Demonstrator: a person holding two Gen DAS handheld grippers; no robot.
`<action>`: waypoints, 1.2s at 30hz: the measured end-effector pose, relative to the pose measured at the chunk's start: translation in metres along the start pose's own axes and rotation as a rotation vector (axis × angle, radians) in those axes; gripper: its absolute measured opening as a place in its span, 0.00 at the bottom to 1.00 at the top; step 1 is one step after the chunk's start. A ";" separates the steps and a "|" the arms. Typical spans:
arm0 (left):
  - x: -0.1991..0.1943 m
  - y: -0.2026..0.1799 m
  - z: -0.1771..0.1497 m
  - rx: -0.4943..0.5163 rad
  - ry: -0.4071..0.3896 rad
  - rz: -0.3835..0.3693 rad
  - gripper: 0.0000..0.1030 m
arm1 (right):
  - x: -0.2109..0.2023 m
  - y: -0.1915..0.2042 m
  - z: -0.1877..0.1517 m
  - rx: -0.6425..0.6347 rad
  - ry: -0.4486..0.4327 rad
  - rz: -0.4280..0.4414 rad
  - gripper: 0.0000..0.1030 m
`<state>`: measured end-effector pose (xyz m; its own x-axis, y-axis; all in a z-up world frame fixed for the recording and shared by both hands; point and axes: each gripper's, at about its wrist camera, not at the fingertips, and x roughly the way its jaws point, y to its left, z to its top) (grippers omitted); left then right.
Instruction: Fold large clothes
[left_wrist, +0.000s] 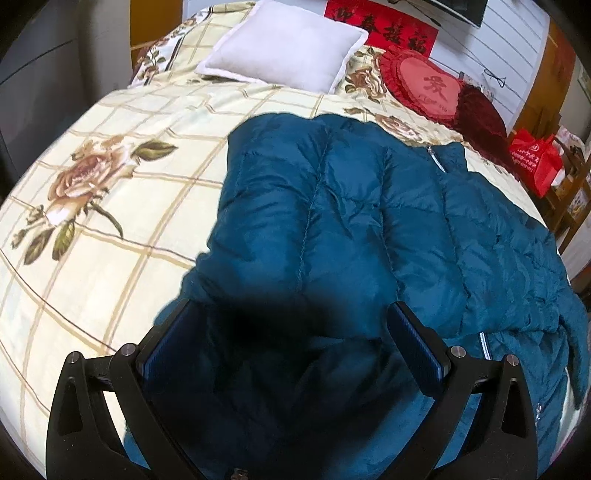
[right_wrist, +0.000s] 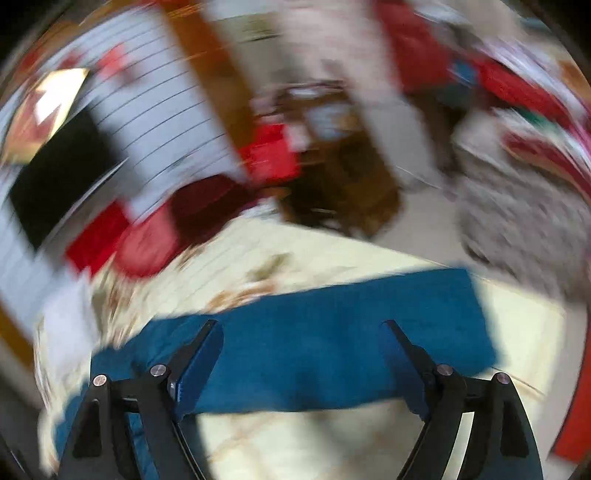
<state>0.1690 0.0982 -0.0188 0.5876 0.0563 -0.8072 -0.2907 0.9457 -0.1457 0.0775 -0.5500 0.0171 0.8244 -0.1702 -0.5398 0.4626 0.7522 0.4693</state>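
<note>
The big blue coat (left_wrist: 369, 221) lies on the flowery bed (left_wrist: 110, 206) with bare sheet to its left, the left gripper (left_wrist: 291, 350) wide open over it, the right gripper (right_wrist: 299, 365) wide open, holding nothing.

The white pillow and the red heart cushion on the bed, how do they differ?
The white pillow is square and plain; the red heart cushion is heart-shaped, with a ruffled edge and a character on its face. The pillow lies at the middle of the bed's head, the cushion off to the right, against a darker red cushion. Both rest on the floral bedspread.
</note>
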 end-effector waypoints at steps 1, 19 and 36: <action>0.001 -0.001 -0.001 -0.002 0.004 -0.003 0.99 | 0.000 -0.039 0.006 0.114 0.044 0.005 0.82; 0.008 -0.009 -0.003 0.016 0.015 0.017 0.99 | 0.054 -0.156 0.006 0.583 0.212 0.133 0.89; 0.006 -0.016 -0.003 0.073 -0.032 0.090 0.99 | 0.104 -0.126 0.027 0.254 0.176 0.029 0.21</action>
<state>0.1745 0.0823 -0.0233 0.5859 0.1511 -0.7961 -0.2883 0.9571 -0.0305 0.1140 -0.6797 -0.0794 0.7797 -0.0217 -0.6257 0.5246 0.5680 0.6341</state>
